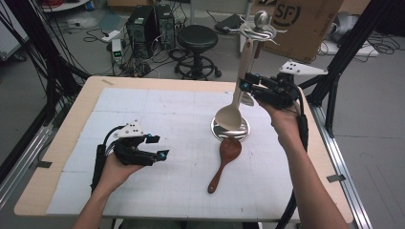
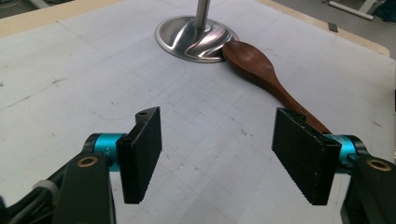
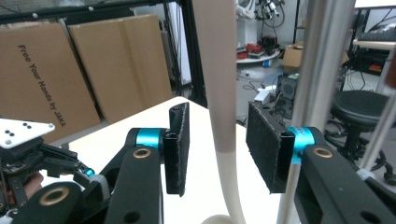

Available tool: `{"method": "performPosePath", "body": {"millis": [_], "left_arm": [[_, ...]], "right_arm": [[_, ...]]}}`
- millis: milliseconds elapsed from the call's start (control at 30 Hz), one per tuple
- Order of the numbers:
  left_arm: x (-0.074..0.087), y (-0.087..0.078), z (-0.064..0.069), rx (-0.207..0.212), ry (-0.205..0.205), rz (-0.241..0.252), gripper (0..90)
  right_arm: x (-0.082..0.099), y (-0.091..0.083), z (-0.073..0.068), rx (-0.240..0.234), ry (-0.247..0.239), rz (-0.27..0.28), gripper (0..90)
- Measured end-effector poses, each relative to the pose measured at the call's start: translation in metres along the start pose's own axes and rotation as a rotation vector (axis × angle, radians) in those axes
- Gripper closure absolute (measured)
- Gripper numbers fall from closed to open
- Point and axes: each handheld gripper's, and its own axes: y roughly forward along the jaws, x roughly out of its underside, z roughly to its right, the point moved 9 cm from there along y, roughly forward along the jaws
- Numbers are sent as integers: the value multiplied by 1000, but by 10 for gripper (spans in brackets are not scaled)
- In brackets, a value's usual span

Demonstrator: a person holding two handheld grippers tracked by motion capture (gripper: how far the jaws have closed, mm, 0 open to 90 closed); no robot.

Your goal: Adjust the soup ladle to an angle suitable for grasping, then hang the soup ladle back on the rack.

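The cream ladle point(image 1: 237, 90) hung by its handle top from the hook of the steel stand point(image 1: 258, 33), its bowl just above the stand's round base point(image 1: 241, 131) near the right edge of the tabletop point(image 1: 57, 143). It looked light, stiff and smooth, likely plastic, so a hold on the flat handle midway would suit best. The right hand-held gripper point(image 3: 218, 147) straddled that handle with gaps on both sides, released, not pressing. The brown wooden spoon point(image 1: 224, 160) lay flat, its bowl touching the base. The left hand-held gripper point(image 2: 217, 156) stood spread and empty near the left edge. Cardboard boxes point(image 3: 70, 65) behind read "Free Your Hands by JAKA"; another showed "SF".
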Motion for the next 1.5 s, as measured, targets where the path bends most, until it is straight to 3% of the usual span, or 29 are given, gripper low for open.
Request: {"method": "performPosePath", "body": {"millis": [133, 333, 433, 633, 1000, 1500], "left_arm": [[0, -2, -2, -8, -1, 4, 310], [1, -4, -4, -16, -10, 3, 291], [1, -3, -5, -19, -14, 7, 288], [0, -4, -5, -22, -15, 9, 281], [1, -4, -7, -21, -17, 7, 268], [2, -4, -8, -29, -25, 5, 246]], "right_arm": [[-4, -9, 2, -12, -24, 11, 640], [-13, -23, 1, -28, -81, -1, 831], [-21, -28, 1, -37, -83, 18, 893], [-39, -32, 3, -37, -79, 48, 894], [-64, -29, -5, -48, -129, 65, 894], [-71, -22, -6, -40, -154, 63, 894]]}}
